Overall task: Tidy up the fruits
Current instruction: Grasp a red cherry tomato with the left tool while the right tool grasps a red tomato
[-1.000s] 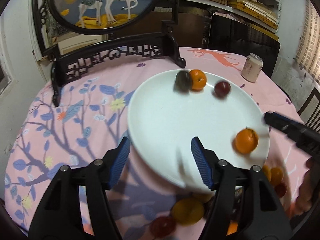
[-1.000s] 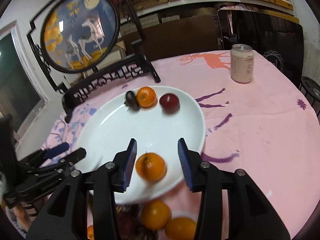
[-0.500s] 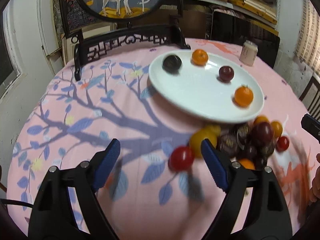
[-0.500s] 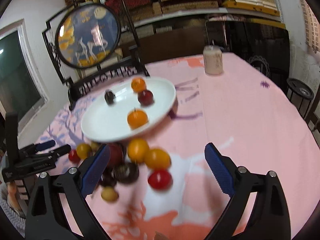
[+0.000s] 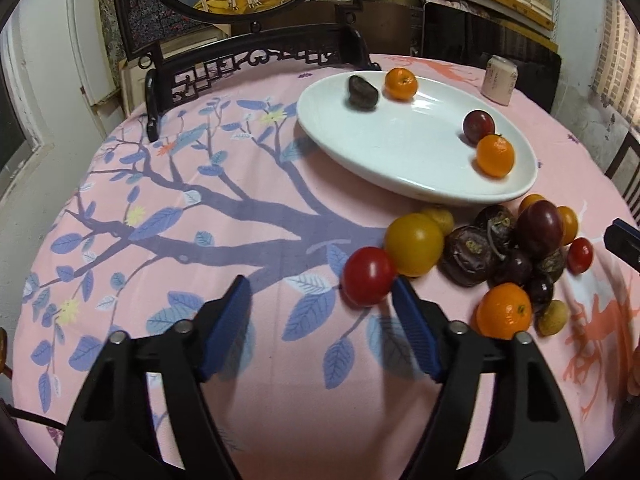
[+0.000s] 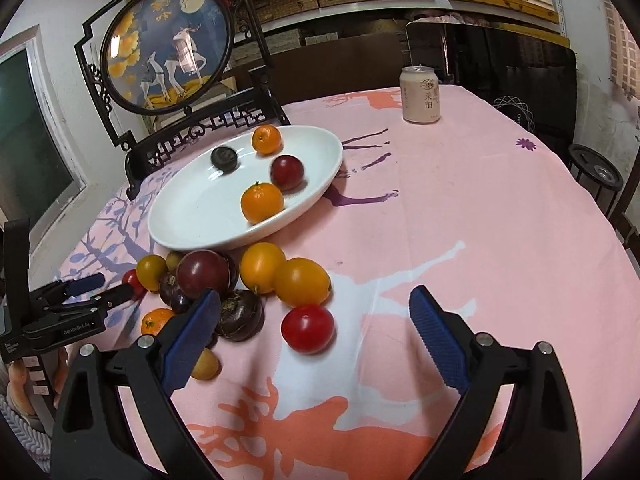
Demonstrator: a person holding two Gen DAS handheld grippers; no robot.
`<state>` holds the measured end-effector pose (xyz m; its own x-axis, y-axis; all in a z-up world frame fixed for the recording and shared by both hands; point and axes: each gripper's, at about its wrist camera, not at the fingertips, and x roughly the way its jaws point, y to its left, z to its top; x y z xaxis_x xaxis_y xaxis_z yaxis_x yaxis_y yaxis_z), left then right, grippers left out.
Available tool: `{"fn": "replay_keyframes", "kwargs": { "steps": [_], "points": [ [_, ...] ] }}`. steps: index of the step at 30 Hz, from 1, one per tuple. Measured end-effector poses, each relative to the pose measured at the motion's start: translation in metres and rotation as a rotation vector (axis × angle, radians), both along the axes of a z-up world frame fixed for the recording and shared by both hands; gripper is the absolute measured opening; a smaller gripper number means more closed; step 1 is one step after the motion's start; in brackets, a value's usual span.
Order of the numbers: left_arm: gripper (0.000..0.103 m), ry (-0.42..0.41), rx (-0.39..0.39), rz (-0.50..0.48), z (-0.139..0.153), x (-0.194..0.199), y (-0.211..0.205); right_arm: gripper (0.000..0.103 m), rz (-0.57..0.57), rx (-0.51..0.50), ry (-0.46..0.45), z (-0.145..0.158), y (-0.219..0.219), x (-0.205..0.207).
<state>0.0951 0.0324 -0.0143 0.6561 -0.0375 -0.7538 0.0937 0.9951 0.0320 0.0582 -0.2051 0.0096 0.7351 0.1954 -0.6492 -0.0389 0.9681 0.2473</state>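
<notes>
My left gripper (image 5: 320,314) hung low over the pink tabletop (image 5: 240,240), fingers (image 5: 226,320) about half spread after just closing in a bit, and nothing was gripped. A red tomato (image 5: 367,276) sat right at the tip of my right-hand finger there; whether it touched, I couldn't tell. Just behind it lay a yellow fruit (image 5: 414,245), and past that the fruit pile (image 5: 516,248): dark purple ones, a tangerine (image 5: 505,311), small yellow ones.

My right gripper (image 6: 314,334) stood wide, fingers (image 6: 438,338) as far apart as they went, having just swung open. Between them, apart from both pads, sat another red tomato (image 6: 307,328) on the cloth. My left-hand finger there covered part of a dark purple fruit (image 6: 240,314).

The white plate (image 5: 400,152) lay behind the pile with four pieces on it: two tangerines, a red plum and a dark fruit.

The right view gave me what the left didn't: the left gripper from the side, over at the pile's left edge, my hand (image 6: 24,376) and a knitted sleeve below it, and the whole drink can (image 6: 420,94) far back. The left view alone showed the blue tree pattern across the cloth, and just a dark tip of the right gripper at the frame's right edge. Both caught the round deer screen (image 6: 168,46) on its dark stand.
</notes>
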Motion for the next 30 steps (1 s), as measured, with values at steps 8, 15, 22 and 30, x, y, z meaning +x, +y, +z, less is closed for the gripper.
{"fn": "replay_keyframes", "kwargs": {
  "steps": [8, 15, 22, 30],
  "points": [
    [0.038, 0.034, 0.027, -0.1, -0.011, 0.006, -0.021, 0.077, 0.024, 0.068, 0.055, -0.007, -0.004, 0.007],
    [0.029, 0.034, -0.01, -0.049, -0.008, 0.008, -0.006, 0.061, 0.026, 0.128, 0.108, -0.017, -0.011, 0.008],
    [0.029, 0.037, -0.006, -0.044, -0.009, 0.008, -0.006, 0.048, 0.05, 0.142, 0.141, -0.024, -0.01, 0.011],
    [0.029, 0.03, 0.016, -0.046, -0.009, 0.007, -0.009, 0.031, 0.079, 0.119, 0.147, -0.026, -0.003, 0.012]
  ]
}}
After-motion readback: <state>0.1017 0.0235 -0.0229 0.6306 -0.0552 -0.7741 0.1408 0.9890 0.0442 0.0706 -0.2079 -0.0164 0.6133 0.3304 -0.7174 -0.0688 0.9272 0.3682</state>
